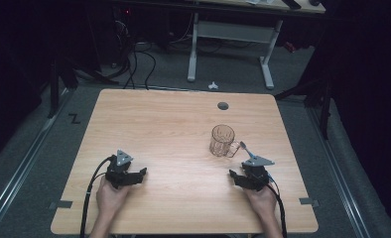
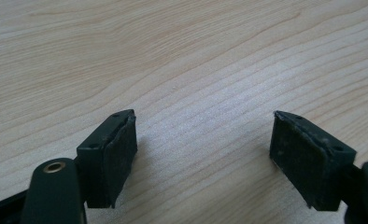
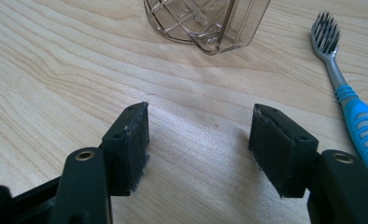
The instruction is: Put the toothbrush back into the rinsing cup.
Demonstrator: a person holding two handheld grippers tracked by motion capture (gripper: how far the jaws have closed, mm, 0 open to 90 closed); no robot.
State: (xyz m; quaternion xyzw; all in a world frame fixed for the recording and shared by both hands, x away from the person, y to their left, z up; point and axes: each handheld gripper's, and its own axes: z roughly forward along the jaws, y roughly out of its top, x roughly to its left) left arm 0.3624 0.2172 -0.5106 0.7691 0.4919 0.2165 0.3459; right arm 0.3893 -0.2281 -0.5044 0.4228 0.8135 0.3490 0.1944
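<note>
The toothbrush (image 3: pixel 348 93) lies flat on the surface just right of my right gripper (image 3: pixel 198 140), long axis running ahead, bristles far end, beside the glass mug (image 3: pixel 205 23). Going left to right, my left gripper (image 2: pixel 203 144) rests well apart, jaws wide and empty; the right one, jaws wide too, is far nearer, nothing between.

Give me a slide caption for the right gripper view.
Open right gripper facing a clear patterned mug, a blue-handled toothbrush lying beside it.

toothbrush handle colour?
Blue with grey, on the toothbrush; clearest in the right gripper view.
</note>
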